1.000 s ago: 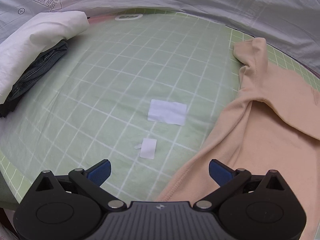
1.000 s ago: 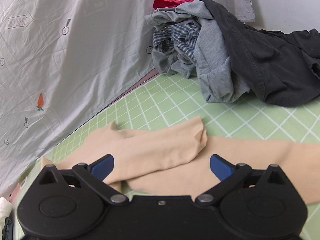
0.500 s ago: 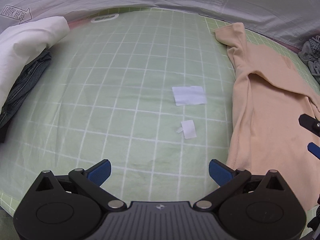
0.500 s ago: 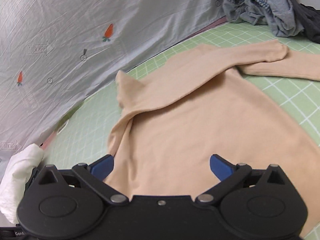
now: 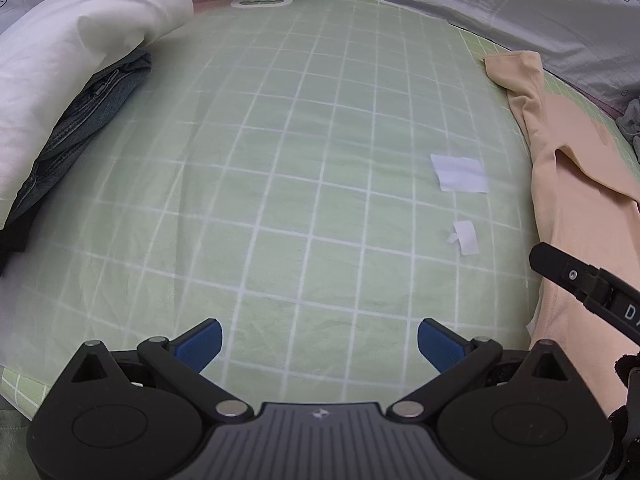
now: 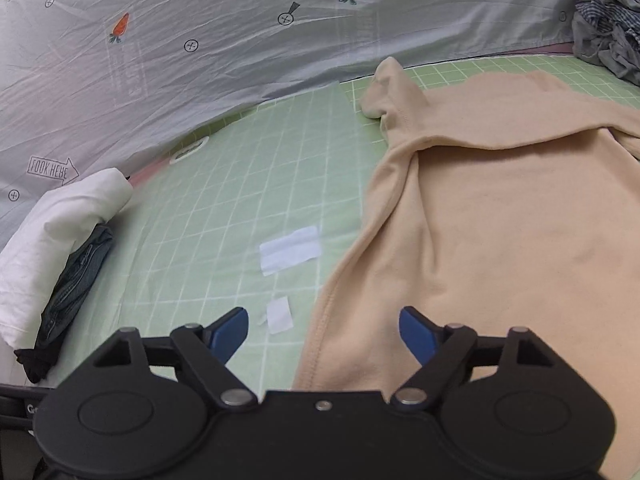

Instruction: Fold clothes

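One soft beige top [image 6: 500, 216], smooth knit with a stitched hem, lies spread on the green grid-lined mat [image 5: 304, 168], with a crinkled grey carrot-print sheet [image 6: 240, 40] behind. The right gripper [image 6: 322, 330] hangs released, its jaws either side of the top's hem edge. The left gripper [image 5: 319, 344], also agape, is over bare mat, the top off to its right.

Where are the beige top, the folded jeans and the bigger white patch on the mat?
beige top [image 6: 500, 232], right wrist view, middle of its body.
folded jeans [image 5: 88, 120], left wrist view, folded edge.
bigger white patch [image 6: 290, 250], right wrist view, its centre.
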`<action>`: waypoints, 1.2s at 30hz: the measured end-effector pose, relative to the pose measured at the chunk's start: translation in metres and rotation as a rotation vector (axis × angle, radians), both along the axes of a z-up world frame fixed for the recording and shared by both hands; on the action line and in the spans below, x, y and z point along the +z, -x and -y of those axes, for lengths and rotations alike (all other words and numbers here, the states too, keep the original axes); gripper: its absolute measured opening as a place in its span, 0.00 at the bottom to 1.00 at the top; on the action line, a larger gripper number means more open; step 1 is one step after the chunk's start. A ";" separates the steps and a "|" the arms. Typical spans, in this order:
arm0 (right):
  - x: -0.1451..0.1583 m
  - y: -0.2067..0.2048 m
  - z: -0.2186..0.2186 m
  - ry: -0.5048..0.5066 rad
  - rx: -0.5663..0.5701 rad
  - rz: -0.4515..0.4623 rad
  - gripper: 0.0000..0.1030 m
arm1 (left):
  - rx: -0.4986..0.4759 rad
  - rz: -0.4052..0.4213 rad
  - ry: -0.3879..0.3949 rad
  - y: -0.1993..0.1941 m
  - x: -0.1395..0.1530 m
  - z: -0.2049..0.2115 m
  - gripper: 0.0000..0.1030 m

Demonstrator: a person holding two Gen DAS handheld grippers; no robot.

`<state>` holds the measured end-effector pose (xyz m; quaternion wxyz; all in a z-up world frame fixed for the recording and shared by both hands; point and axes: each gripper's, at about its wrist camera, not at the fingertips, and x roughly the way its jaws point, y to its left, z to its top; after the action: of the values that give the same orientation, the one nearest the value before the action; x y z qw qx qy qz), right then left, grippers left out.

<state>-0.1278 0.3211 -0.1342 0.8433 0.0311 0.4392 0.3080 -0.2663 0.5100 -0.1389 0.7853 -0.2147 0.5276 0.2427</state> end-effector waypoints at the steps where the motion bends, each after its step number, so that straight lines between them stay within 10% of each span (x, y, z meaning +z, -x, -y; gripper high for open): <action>1: -0.001 -0.001 -0.002 0.006 -0.004 -0.005 0.70 | 0.000 0.001 -0.001 0.001 0.000 -0.002 0.99; 7: -0.005 -0.008 0.012 -0.019 -0.054 -0.040 0.16 | -0.002 0.008 0.006 0.001 -0.002 -0.008 1.00; 10: -0.005 -0.011 0.024 -0.044 -0.084 -0.052 0.09 | -0.013 0.011 0.012 -0.001 -0.003 -0.006 1.00; 27: -0.006 -0.040 0.155 -0.158 -0.288 -0.162 0.06 | -0.109 0.015 0.048 -0.046 -0.015 0.089 1.00; 36: -0.014 -0.060 0.187 -0.185 -0.116 -0.322 0.21 | -0.126 -0.041 0.050 -0.065 -0.030 0.158 1.00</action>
<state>-0.0674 0.1338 -0.1486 0.7722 0.1826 0.5357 0.2888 -0.2015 0.3520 -0.1685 0.7823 -0.1957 0.5621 0.1837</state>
